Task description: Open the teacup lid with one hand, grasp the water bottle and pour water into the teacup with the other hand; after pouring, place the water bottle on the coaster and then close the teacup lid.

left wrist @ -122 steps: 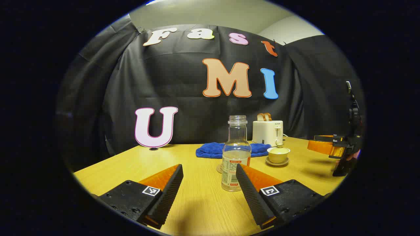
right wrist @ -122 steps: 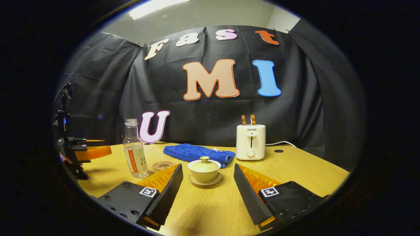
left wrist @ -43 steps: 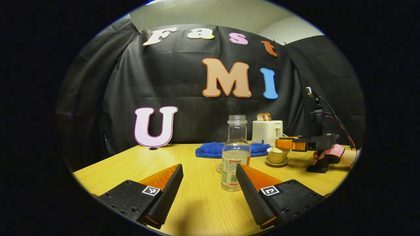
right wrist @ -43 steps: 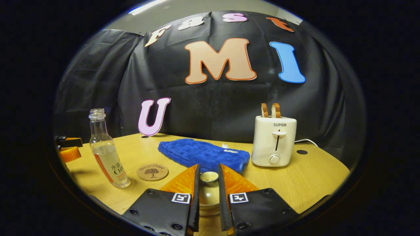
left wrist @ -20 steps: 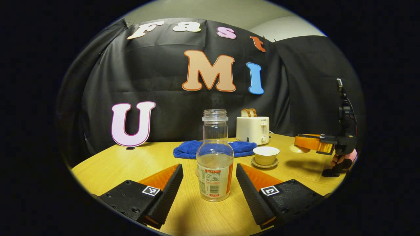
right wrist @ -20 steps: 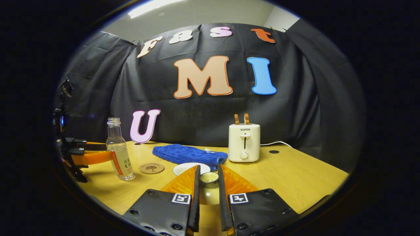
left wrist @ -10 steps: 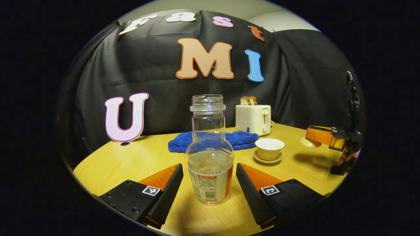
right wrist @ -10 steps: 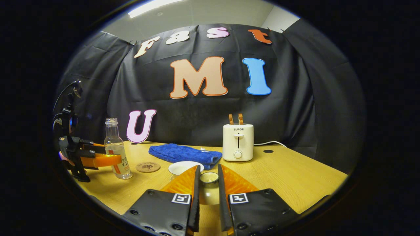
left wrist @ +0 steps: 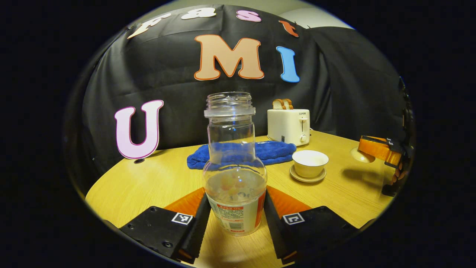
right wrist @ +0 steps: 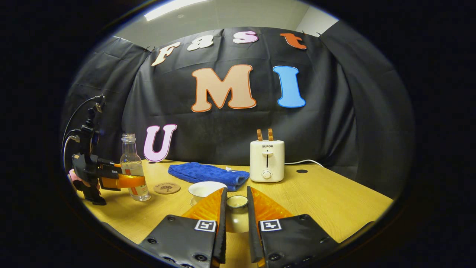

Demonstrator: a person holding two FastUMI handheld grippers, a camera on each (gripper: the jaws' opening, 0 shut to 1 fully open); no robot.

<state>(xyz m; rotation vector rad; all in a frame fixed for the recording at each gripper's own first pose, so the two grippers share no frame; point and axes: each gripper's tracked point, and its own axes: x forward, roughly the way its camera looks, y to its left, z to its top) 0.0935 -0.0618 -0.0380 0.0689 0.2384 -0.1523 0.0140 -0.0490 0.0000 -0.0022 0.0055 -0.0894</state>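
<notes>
The clear water bottle (left wrist: 230, 149), uncapped and partly filled, stands upright on the table with my left gripper (left wrist: 236, 199) shut on its labelled lower part. In the right gripper view the same bottle (right wrist: 130, 156) shows at the far left, with the left gripper (right wrist: 137, 181) round it. The cork coaster (right wrist: 167, 188) lies just right of it. The teacup (left wrist: 309, 163) sits uncovered on its saucer (left wrist: 308, 178). My right gripper (right wrist: 237, 203) is shut on the knob of the teacup lid (right wrist: 237, 219), held above the table to the right of the cup (right wrist: 204, 188).
A white toaster (right wrist: 266, 160) with two slices of toast stands at the back. A folded blue towel (right wrist: 208, 173) lies in front of it, behind the cup. The wooden table (right wrist: 334, 201) stretches out to the right.
My left gripper moved forward around the bottle and its fingers closed onto it. The right gripper kept hold of the lid and drifted slightly away from the cup.
</notes>
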